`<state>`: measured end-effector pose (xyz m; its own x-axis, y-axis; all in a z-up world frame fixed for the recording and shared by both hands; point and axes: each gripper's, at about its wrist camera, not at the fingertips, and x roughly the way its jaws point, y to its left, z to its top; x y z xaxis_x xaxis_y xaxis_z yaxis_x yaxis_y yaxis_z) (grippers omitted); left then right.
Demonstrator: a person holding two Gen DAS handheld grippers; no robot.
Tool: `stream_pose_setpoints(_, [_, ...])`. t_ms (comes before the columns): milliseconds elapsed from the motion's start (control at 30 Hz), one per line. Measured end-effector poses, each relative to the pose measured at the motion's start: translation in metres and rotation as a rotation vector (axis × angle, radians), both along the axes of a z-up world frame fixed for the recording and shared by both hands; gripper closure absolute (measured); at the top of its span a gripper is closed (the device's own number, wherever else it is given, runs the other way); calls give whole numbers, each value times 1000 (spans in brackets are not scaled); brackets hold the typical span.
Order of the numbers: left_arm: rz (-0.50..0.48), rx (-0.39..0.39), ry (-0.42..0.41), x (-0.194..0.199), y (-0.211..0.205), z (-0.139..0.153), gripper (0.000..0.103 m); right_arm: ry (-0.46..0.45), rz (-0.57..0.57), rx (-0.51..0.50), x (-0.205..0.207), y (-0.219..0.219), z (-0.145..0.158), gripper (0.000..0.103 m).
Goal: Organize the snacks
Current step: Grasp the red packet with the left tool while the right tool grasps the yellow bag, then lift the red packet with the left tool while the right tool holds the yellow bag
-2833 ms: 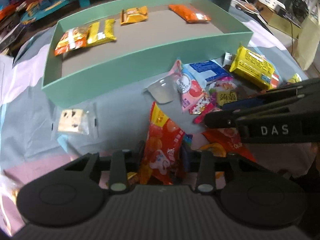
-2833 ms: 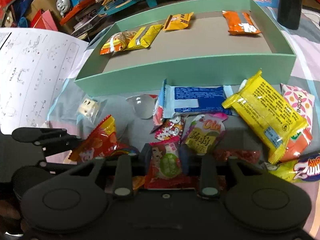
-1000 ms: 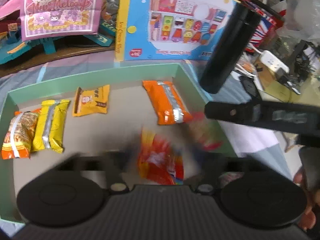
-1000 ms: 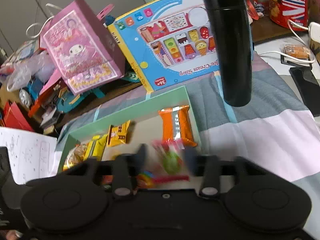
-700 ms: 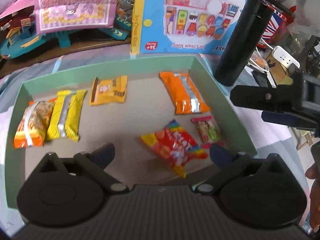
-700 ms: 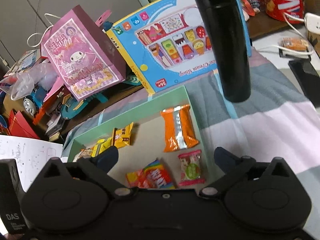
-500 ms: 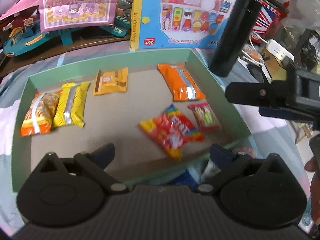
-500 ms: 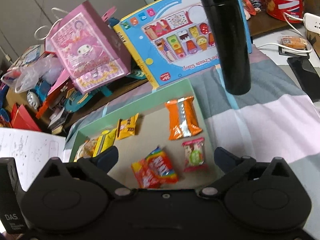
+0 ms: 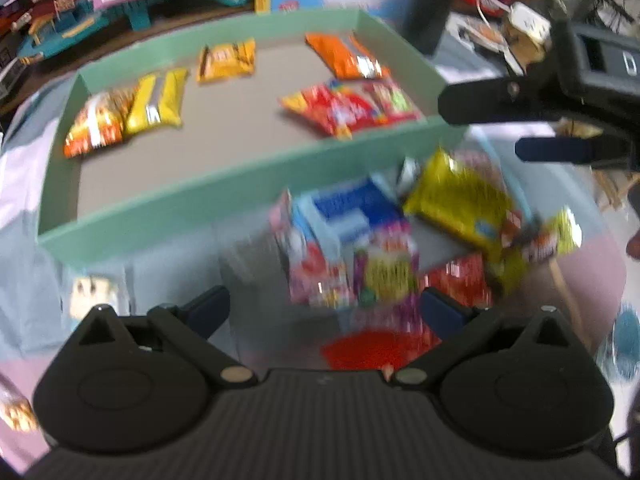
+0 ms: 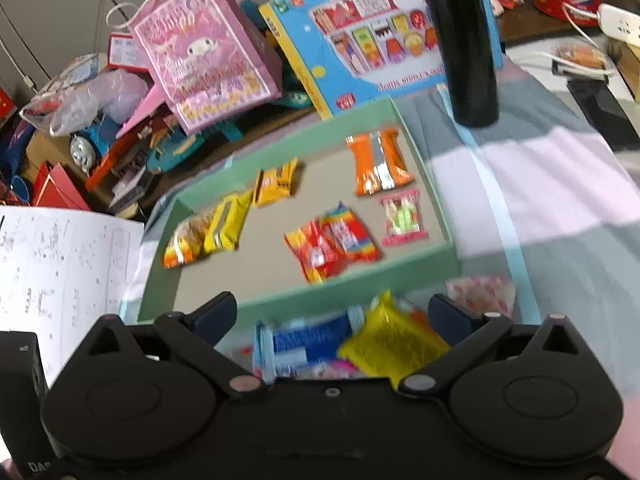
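Now our left claw [image 9: 324, 312] hangs spread and empty above the loose snack pile [image 9: 384, 256], and our right claw [image 10: 332, 316] is likewise spread wide, holding nothing, over the blue packet [image 10: 308, 340] and yellow packet [image 10: 392, 340]. Beyond them the green tray [image 10: 360, 276] already holds several snacks, among them the red packet [image 10: 332, 240] and the small pink one [image 10: 404, 216]. We judge overlap the main risk: the pile's wrappers lie across each other, so closing down could pinch two at once or slip off slick foil. The left view is blurred, so aiming there is uncertain. Both claws converge on one heap and could collide.
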<state>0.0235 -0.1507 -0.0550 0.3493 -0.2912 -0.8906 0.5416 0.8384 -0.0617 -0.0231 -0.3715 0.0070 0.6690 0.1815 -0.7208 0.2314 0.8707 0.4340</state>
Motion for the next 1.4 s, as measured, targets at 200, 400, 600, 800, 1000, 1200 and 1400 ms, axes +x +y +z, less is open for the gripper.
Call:
stream_pose_setpoints(200, [-52, 33, 73, -21, -3, -24, 0, 41, -21, 1, -21, 0, -17, 0])
stream_pose_setpoints(400, [-40, 100, 15, -27, 6, -38, 0, 37, 5, -70, -15, 3, -27, 5])
stream_pose_setpoints(600, [47, 108, -6, -11, 33, -36, 0, 75, 91, -141, 8, 14, -43, 16])
stream_pose_setpoints(800, [61, 95, -17, -6, 47, -34, 3, 126, 189, -173, 1, 44, -58, 28])
stream_pose_setpoints(1000, [31, 64, -74, -13, 49, -25, 18, 148, 216, -192, -9, 52, -64, 31])
stream_pose_setpoints(1200, [-19, 29, -100, -14, 39, -18, 32, 132, 207, -243, -15, 56, -68, 54])
stream_pose_setpoints(1400, [-69, 18, -28, -16, 36, -27, 42, 120, 163, -177, -14, 42, -69, 53])
